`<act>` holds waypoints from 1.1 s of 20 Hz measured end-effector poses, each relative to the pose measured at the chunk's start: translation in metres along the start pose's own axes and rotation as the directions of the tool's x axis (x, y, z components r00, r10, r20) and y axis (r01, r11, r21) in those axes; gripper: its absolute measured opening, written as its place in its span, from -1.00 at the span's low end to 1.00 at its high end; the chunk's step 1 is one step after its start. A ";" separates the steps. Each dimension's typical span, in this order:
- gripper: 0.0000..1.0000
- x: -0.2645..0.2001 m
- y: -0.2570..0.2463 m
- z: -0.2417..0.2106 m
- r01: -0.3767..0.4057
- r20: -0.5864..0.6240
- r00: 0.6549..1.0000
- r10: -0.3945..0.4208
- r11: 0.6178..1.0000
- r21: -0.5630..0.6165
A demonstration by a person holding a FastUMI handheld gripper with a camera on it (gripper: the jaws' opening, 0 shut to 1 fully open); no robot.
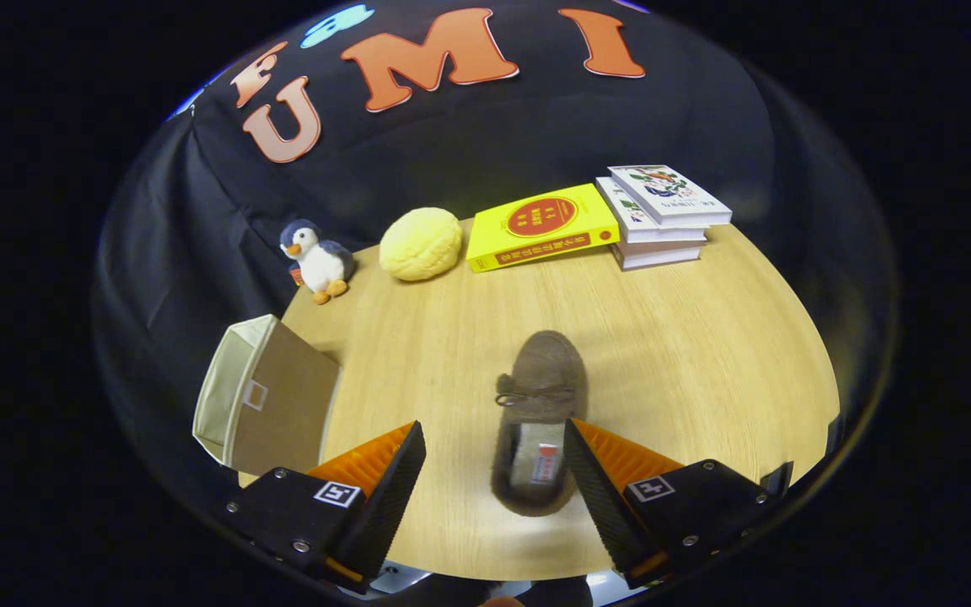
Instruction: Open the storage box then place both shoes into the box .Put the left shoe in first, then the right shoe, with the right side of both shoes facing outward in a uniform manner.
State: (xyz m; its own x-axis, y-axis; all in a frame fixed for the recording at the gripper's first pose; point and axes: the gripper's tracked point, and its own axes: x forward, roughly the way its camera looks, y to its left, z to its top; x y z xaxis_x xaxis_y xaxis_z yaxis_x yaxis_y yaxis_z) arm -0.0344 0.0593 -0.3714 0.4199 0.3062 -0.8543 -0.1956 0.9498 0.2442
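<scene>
Lying on the wooden counter (671,354), a brown moccasin-style shoe (539,417) with a small bow across its vamp points its toe away from the tongs (495,468); its heel end sits between the two fingers, nearer the right one. A pale insole with a small red-and-white tag shows inside the shoe's opening. The right finger's edge overlaps the shoe's side in the view; whether it touches, cannot tell. The left finger stands apart from the shoe, with bare counter between them.

Tongs spread wide, gripping nothing.

Storage box (262,396): fabric, beige with a brown side panel, standing at the counter's left edge just beyond the left finger, well apart from the shoe. Its pale interior faces away to the left.

Far side of the counter, against the black cloth wall: a plush penguin (317,260), a round yellow bun-shaped soft toy (421,244) beside it, then a yellow book (541,226) lying flat, then a stack of white books (658,215) touching the yellow one's right end.
</scene>
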 end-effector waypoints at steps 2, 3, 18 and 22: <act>0.98 0.014 -0.020 -0.009 0.025 -0.026 0.999 -0.026 1.000 -0.012; 0.97 0.022 -0.031 -0.016 0.039 -0.045 0.998 -0.040 0.999 -0.026; -0.60 0.114 -0.064 -0.030 0.158 -0.063 0.986 -0.156 0.987 0.031; -0.90 0.098 -0.055 -0.027 0.167 -0.094 0.983 -0.156 0.979 0.119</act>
State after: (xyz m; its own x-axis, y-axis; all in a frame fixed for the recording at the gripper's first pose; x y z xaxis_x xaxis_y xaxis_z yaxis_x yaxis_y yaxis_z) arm -0.0066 0.0358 -0.4814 0.3597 0.1468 -0.9214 -0.0161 0.9884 0.1512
